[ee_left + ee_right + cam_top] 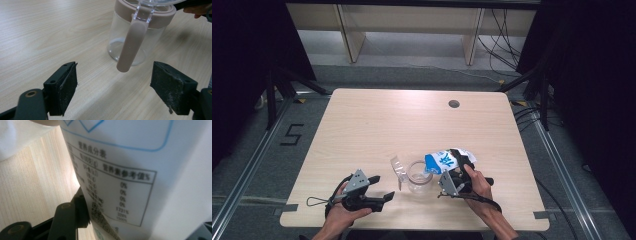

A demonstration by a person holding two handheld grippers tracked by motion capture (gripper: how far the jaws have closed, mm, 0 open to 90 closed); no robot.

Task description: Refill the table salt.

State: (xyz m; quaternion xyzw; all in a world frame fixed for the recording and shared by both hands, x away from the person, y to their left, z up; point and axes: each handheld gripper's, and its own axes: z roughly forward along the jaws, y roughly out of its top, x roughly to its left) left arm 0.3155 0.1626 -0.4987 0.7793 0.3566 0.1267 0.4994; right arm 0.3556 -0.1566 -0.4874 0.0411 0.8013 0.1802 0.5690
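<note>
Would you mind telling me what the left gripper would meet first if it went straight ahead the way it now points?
Most likely the pinkish handle of the clear jar: it hangs in line between the left gripper's open jaws, nearer than the glass wall. How far off it is, I can't judge.

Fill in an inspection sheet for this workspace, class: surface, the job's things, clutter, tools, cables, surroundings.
Surface: pale wooden table with a round hole near its far edge.
Job's things: blue-and-white bag tilted over a clear jar with a pinkish rim and handle; the jar's flip lid stands open.
Clutter: nothing seen.
Tools: left tool open, jaws either side of the jar's handle, apart from it; right tool shut on the bag.
Cables: one trails from each tool; more lie on the floor at the far right.
Surroundings: dark curtains on both sides, wooden furniture legs behind, a floor mark "5".
</note>
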